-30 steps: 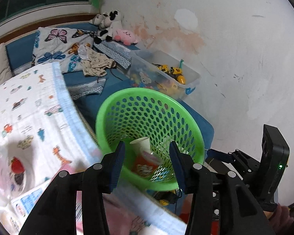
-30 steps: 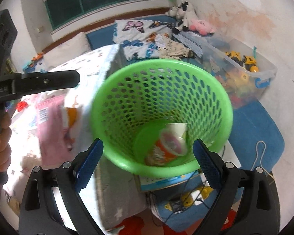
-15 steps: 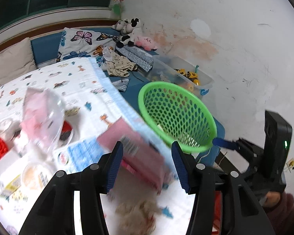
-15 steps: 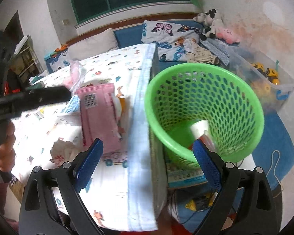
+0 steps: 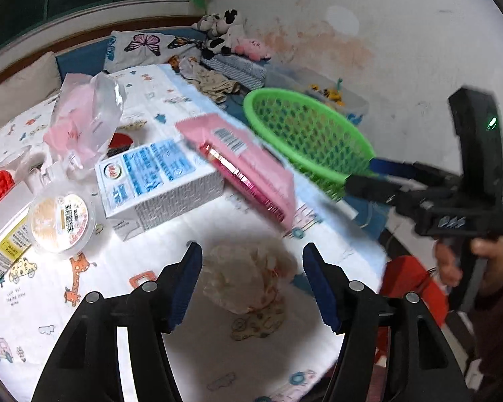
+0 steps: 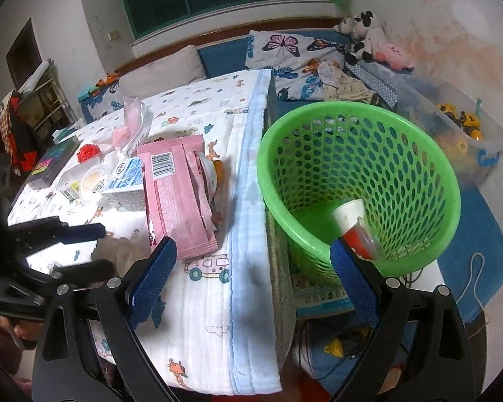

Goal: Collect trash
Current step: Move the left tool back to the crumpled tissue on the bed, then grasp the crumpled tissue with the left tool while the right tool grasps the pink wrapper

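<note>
With the left gripper wide open and empty, lower it squarely over the crumpled tissue before closing, keeping the equally open, empty right gripper beside the green basket.

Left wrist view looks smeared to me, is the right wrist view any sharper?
Left wrist view: pink foil packet and green perforated plastic basket are motion-blurred, white cloth glares. Right wrist view: sharp, evenly lit, only fisheye bending at edges.
</note>
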Motion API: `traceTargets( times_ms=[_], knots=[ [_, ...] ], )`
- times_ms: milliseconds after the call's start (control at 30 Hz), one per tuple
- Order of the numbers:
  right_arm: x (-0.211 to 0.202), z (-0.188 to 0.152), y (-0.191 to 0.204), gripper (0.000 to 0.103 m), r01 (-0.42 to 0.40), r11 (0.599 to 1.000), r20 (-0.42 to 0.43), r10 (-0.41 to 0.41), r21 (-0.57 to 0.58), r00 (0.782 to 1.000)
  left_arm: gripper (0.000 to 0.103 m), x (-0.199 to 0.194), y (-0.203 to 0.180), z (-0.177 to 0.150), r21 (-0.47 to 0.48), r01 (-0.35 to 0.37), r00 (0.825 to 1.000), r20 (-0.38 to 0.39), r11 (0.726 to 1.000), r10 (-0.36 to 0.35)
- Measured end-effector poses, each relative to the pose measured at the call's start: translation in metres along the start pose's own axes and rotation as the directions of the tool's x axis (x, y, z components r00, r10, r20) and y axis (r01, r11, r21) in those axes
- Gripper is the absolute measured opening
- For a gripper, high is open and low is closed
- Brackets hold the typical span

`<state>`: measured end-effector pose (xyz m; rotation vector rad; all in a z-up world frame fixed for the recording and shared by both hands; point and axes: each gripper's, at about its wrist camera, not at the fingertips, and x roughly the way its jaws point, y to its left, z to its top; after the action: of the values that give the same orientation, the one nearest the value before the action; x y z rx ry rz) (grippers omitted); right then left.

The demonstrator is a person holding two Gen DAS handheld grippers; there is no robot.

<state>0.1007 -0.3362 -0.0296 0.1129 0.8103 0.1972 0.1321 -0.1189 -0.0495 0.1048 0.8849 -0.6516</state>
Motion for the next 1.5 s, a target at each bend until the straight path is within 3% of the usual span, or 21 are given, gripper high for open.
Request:
traceTargets(
  times_ms=[267, 433, 567, 633, 900, 1367, 1433, 1500],
  knots=[
    [0.007, 0.004, 0.007, 0.092, -0.027, 1.000, -0.010, 0.027, -0.014, 1.000, 0.061, 0.005, 0.002, -0.005, 0.012, -0.032, 0.999, 0.018, 0.999, 0.031],
    [0.012, 0.009, 0.016, 0.092, -0.067, 0.997, -0.013, 0.066, -0.032, 0.998, 0.070, 0.004, 0.005, -0.007, 0.003, -0.033, 0.999, 0.023, 0.999, 0.033],
    [0.019, 0.014, 0.022, 0.092, -0.102, 0.994, -0.025, 0.101, -0.047, 0.995, 0.070, 0.007, 0.005, -0.010, 0.000, -0.022, 1.000, 0.018, 1.000, 0.022],
    [0.022, 0.016, 0.026, 0.092, -0.116, 0.992, -0.031, 0.114, -0.051, 0.993, 0.061, 0.009, 0.004, -0.012, 0.003, -0.004, 1.000, 0.014, 1.000, 0.004],
    [0.043, 0.028, 0.040, 0.092, -0.191, 0.979, -0.058, 0.188, -0.069, 0.981, 0.045, 0.000, 0.006, -0.015, 0.005, 0.019, 0.999, 0.032, 1.000, -0.019],
    [0.094, 0.042, 0.039, 0.092, -0.265, 0.963, -0.147, 0.256, -0.050, 0.955, 0.042, -0.033, 0.025, -0.023, -0.065, 0.062, 0.995, 0.082, 0.996, -0.056],
    [0.094, 0.042, 0.038, 0.089, -0.261, 0.964, -0.144, 0.251, -0.053, 0.957, 0.042, -0.039, 0.030, -0.025, -0.072, 0.061, 0.994, 0.091, 0.996, -0.054],
    [0.093, 0.041, 0.038, 0.080, -0.272, 0.961, -0.149, 0.262, -0.050, 0.953, 0.042, -0.043, 0.032, -0.025, -0.075, 0.056, 0.994, 0.099, 0.996, -0.049]
  ],
)
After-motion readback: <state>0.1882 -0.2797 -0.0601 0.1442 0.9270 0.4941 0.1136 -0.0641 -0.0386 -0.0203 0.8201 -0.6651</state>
